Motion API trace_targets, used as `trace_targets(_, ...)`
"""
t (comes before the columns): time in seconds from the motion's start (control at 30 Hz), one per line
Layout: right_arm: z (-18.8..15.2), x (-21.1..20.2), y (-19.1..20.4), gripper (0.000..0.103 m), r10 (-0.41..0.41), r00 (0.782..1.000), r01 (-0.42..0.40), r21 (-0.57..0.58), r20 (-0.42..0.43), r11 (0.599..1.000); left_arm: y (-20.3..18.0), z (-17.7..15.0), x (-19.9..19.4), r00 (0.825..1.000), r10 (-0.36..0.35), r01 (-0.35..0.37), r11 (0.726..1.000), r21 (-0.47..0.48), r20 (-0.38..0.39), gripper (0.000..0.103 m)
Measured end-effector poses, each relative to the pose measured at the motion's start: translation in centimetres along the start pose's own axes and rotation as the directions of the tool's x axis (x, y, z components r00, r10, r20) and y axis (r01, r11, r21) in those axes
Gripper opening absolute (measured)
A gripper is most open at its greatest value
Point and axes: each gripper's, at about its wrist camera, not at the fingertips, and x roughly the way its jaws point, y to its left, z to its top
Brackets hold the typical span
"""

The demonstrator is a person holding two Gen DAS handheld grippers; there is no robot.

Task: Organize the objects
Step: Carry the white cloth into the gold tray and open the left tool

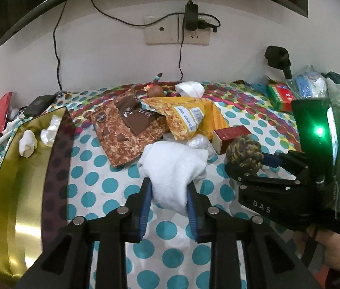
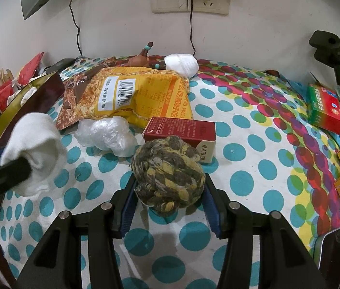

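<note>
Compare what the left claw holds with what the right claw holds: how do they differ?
The white sock in the left claw is plain, soft and squashed thin between the pads; the rope ball in the right claw is a braided knot of yellow, brown and grey, and keeps its round shape. The sock droops past the fingers; the ball sits compactly between them. Both are held above the dotted cloth.

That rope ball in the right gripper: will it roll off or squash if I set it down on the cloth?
The rope ball looks woven from thick cord, so it probably gives a little but keeps its shape. Its round form may roll, though the knobbly weave and soft spotted cloth should slow it. The right gripper pinches it at both sides, and its rough surface seems unlikely to slip.
</note>
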Motion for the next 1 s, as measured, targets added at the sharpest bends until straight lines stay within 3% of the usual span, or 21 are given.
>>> trace_targets(0.37, 0.0, 0.1, 0.2, 0.049, -0.005, 1.000, 0.005, -0.009, -0.003, 1.000, 3.9, 0.5, -3.1, 0.999, 0.044, -0.043, 0.998, -0.054, 0.021, 0.027)
trace_targets(0.67, 0.0, 0.0, 0.2, 0.049, -0.005, 1.000, 0.005, -0.009, -0.004, 1.000, 10.9, 1.6, -5.2, 0.989, 0.147, -0.141, 0.979, -0.147, 0.027, 0.027)
trace_targets(0.83, 0.0, 0.0, 0.1, 0.049, -0.006, 1.000, 0.006, -0.010, -0.004, 1.000, 14.6, 2.3, -5.4, 0.974, 0.225, -0.220, 0.961, -0.167, 0.011, 0.027)
trace_targets(1.0, 0.0, 0.0, 0.2, 0.049, -0.006, 1.000, 0.006, -0.009, -0.005, 1.000, 17.6, 2.9, -4.2, 0.972, 0.236, -0.235, 0.954, -0.187, -0.017, 0.027)
